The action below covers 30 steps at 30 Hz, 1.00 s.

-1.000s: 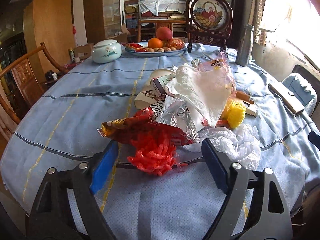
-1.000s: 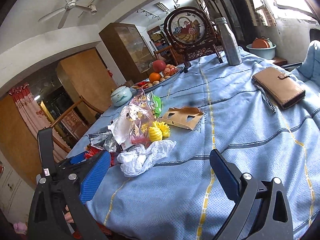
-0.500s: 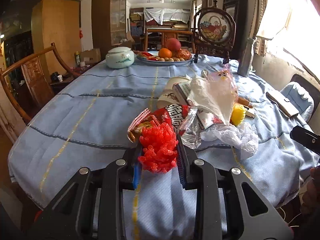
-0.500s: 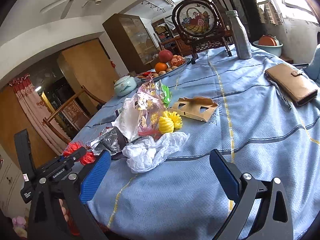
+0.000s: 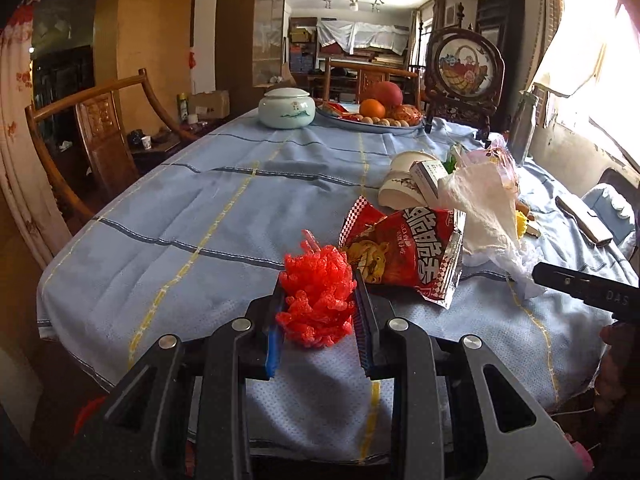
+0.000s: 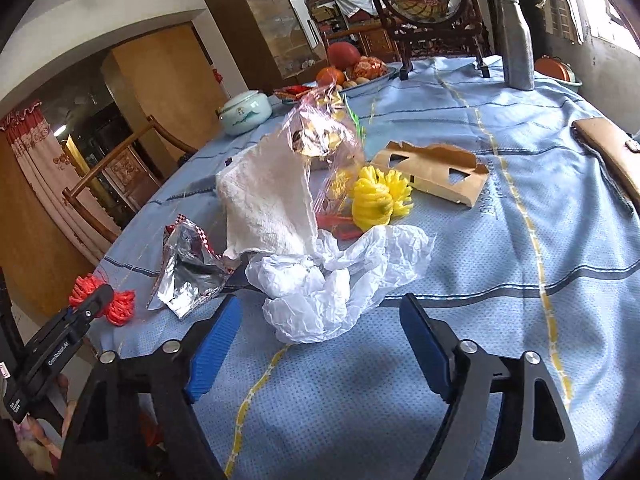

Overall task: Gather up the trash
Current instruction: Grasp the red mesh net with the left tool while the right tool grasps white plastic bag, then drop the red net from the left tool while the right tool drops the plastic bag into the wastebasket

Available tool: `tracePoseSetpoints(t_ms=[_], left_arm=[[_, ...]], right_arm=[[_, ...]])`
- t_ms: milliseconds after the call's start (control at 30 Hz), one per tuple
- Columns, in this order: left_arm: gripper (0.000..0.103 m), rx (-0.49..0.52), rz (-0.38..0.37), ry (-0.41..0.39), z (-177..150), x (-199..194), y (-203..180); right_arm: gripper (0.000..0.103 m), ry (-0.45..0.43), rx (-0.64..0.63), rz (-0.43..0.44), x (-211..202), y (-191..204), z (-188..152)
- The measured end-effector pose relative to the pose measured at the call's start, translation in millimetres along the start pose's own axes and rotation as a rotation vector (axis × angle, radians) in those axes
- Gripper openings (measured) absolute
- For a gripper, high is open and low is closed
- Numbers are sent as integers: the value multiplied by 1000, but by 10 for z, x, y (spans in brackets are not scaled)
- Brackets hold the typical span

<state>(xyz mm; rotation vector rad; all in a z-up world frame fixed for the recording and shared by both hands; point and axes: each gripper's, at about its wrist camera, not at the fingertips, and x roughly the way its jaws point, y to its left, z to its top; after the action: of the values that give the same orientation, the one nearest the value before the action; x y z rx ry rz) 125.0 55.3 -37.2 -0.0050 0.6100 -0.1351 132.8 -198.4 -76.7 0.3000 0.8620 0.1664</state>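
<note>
L gripper [image 5: 320, 308] clamped tight on red foam net [image 5: 318, 300], pads squeezing it from both sides, bundle bulging above the jaws, near edge of table [image 5: 200, 208]. Just beyond, to the right: red snack wrapper [image 5: 404, 252], silver inside facing the other cam, lying flat on blue cloth. Farther right, white paper towel [image 5: 480, 204] propped up w/ clear bag behind, paper cups [image 5: 404, 184] and small box at the far side of the pile. R gripper [image 6: 320, 336] roughly half open, jaws closing, nothing pinched yet; crumpled white plastic bag [image 6: 340, 280] sits just ahead, its near end reaching between the blue pads w/o clear contact. Past it: yellow foam net [image 6: 376, 200], torn cardboard [image 6: 436, 172] farther right. Step in hand, prob.: first piece secured on L, R going for the white bag. Next move calls for R easing forward and down so the pads straddle the bag's bulk before closing; thin film likely slips, so bite deep. No bin in view; drop-off spot can't tell.
</note>
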Motion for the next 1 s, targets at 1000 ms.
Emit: tracePoseSetpoints(t_ms=[1000], left_arm=[[32,-50,108,-124,-85,-1108,538]], right_arm=[[22,-270,-124,190,-1328,624,-69]])
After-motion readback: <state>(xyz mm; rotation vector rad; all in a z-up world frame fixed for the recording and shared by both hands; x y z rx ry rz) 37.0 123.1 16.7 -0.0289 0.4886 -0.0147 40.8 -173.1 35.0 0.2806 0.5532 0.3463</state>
